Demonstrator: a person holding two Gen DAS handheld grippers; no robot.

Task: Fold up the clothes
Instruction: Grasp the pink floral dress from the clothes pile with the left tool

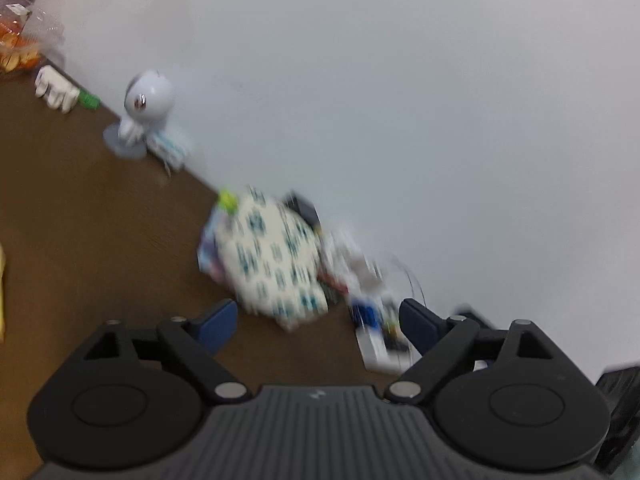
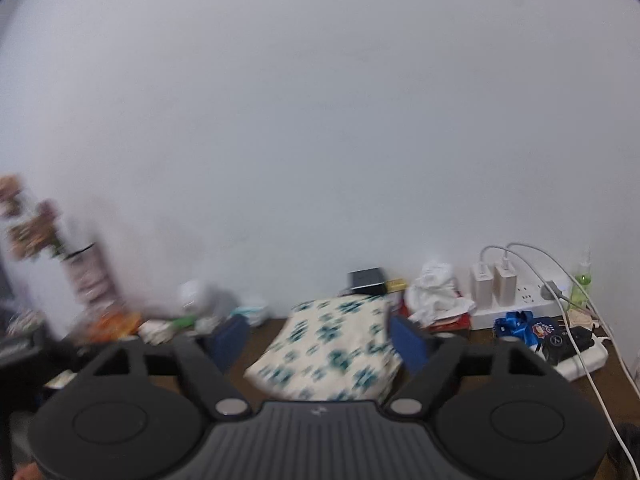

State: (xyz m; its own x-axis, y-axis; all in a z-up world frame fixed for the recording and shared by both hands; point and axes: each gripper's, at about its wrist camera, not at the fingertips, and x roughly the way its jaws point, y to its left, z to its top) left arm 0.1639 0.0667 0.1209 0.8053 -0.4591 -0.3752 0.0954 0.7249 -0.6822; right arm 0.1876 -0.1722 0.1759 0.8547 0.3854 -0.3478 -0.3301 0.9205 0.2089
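Observation:
A folded cream cloth with teal flower prints (image 1: 276, 264) lies on the brown table (image 1: 80, 208) near the wall, blurred. It appears again, the folded cloth (image 2: 332, 348), in the right wrist view. My left gripper (image 1: 316, 322) is open, its blue pads wide apart and nothing between them, short of the cloth. My right gripper (image 2: 320, 340) is open too, raised in front of the cloth; the cloth shows through the gap but the pads do not touch it.
A small white robot-like figure (image 1: 148, 100) and snack bags (image 1: 20, 40) stand along the wall. A white power strip (image 2: 520, 300) with chargers and cables, crumpled tissue (image 2: 436, 292), a black box (image 2: 366, 280) and a green bottle (image 2: 582, 280) crowd the right.

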